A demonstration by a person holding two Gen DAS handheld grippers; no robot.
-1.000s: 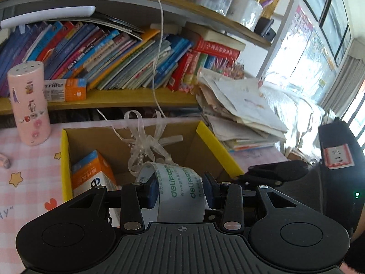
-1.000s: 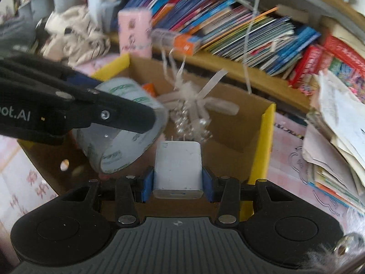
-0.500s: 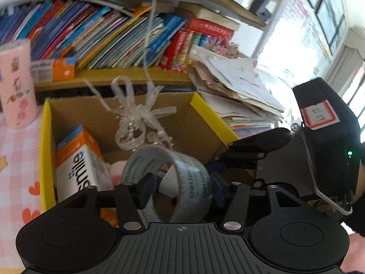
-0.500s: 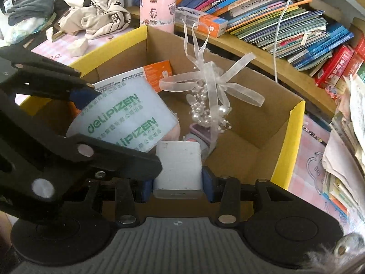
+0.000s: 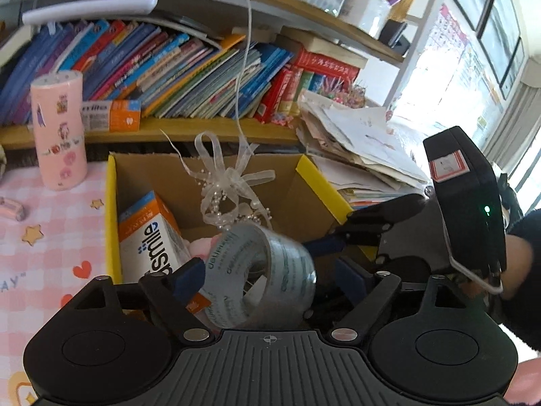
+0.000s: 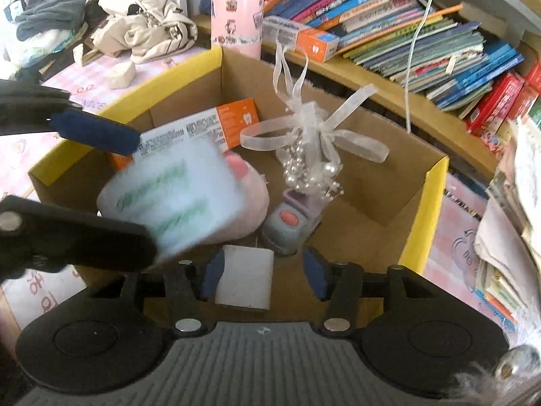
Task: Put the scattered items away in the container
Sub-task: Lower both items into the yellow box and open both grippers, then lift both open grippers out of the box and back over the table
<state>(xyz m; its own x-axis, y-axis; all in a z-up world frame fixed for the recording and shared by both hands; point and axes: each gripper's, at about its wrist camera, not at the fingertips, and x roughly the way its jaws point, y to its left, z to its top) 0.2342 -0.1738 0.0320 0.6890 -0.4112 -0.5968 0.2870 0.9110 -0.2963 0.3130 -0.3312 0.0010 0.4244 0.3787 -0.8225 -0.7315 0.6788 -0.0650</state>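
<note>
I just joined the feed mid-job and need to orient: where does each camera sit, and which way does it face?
Left wrist: rides the left tool, open, facing the bookshelf over the cardboard box; the tape roll sits loose between its fingers; the right tool's body and a dark sleeve show at right.
Right wrist: rides the right tool, open, looking down into the box; the white charger sits between its fingers; the left tool's fingers enter from the left.
Shared: box, tape roll, toothpaste carton, ribbon bow.

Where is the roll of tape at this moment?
The roll of tape is over the cardboard box, between the open fingers of the left tool, right of the toothpaste box.
</note>
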